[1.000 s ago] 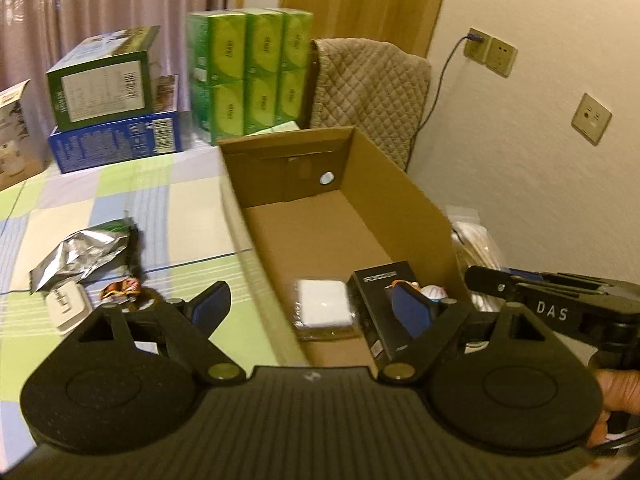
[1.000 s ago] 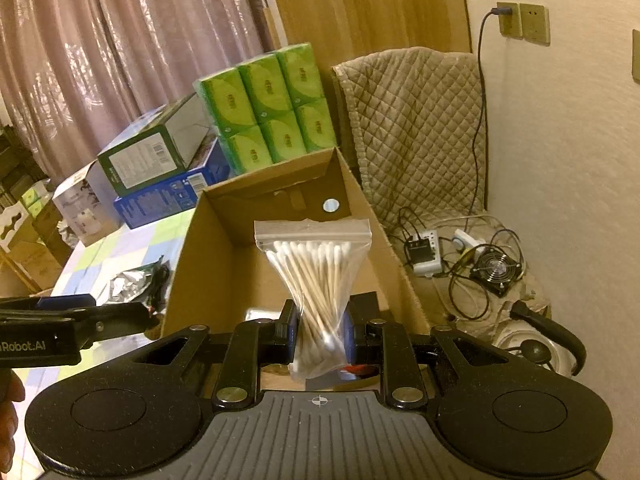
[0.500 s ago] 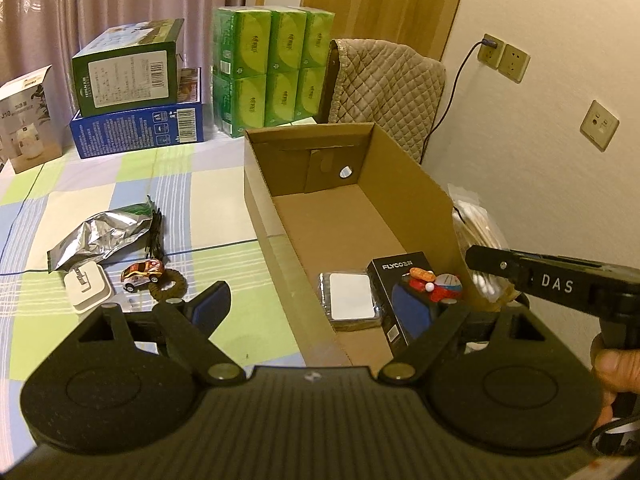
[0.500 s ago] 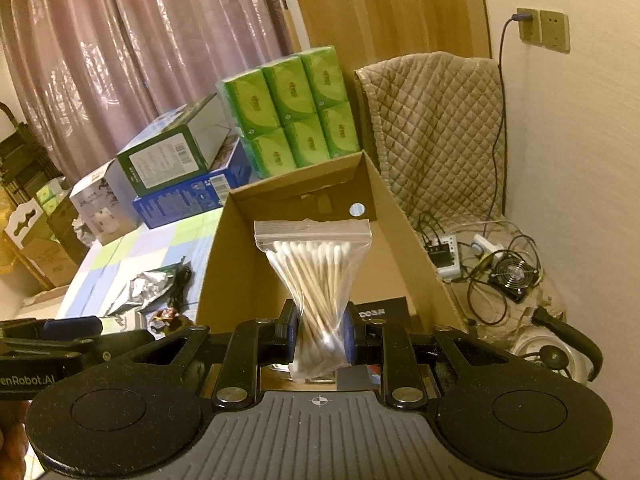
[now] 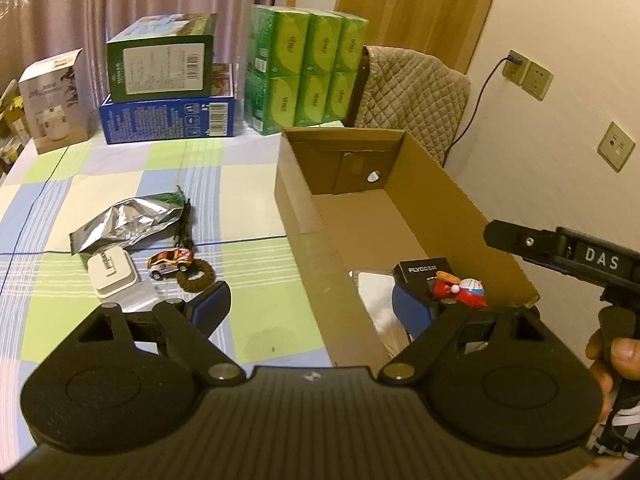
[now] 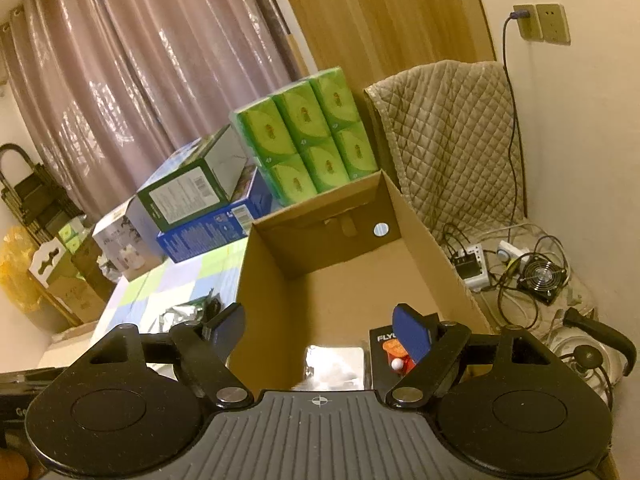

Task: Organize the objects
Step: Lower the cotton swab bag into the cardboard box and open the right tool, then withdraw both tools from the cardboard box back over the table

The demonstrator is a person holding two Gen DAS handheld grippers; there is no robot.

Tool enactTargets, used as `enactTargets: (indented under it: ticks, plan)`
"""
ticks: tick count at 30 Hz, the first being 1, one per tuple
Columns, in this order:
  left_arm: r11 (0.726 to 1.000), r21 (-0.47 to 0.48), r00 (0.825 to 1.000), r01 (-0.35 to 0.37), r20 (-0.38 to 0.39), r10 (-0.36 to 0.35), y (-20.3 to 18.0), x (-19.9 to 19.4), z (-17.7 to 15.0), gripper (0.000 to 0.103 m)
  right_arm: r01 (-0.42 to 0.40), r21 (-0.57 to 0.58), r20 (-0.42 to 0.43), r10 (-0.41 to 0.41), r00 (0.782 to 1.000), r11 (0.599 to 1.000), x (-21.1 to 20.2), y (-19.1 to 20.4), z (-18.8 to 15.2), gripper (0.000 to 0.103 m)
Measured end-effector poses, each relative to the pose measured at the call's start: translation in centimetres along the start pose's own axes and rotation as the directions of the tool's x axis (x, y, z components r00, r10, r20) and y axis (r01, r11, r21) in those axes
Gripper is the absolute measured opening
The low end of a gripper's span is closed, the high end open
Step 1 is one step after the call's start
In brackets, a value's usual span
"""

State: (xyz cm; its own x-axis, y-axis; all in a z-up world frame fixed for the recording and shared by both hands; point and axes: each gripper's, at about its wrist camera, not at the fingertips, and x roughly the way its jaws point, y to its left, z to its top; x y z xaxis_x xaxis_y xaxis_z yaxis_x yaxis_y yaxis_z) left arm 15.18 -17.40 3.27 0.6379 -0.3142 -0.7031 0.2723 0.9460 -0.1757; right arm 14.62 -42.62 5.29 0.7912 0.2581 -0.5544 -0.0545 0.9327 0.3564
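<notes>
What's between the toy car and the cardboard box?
Bare tablecloth, in the left wrist view: nothing lies between the toy car and the cardboard box; the brown ring sits beside the car.

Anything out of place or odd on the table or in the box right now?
Nothing damaged or spilled. A crumpled foil pouch, a toy car, a white case and a dark ring lie loose on the tablecloth, outside the cardboard box. Both grippers are open.
</notes>
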Motion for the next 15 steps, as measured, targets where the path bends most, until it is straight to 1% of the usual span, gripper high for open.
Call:
enactTargets:
  ticks: [4, 7, 15]
  plan:
    - [1.000, -0.013, 1.000, -0.005, -0.002, 0.005, 0.7, -0.3, -0.5, 0.085, 0.009, -0.007, -0.005, -0.010, 1.000, 1.000, -0.6, 0.5, -0.6, 0.078]
    - [1.000, -0.023, 1.000, -0.012, -0.001, 0.012, 1.6, -0.8, -0.9, 0.085, 0.002, -0.018, -0.003, -0.002, 1.000, 1.000, -0.8, 1.5, -0.7, 0.078]
    - [0.997, -0.045, 0.998, -0.068, -0.012, 0.068, 5.4, -2.3, -2.3, 0.085, -0.027, -0.061, -0.003, 0.027, 1.000, 0.998, -0.8, 5.4, -1.5, 0.078]
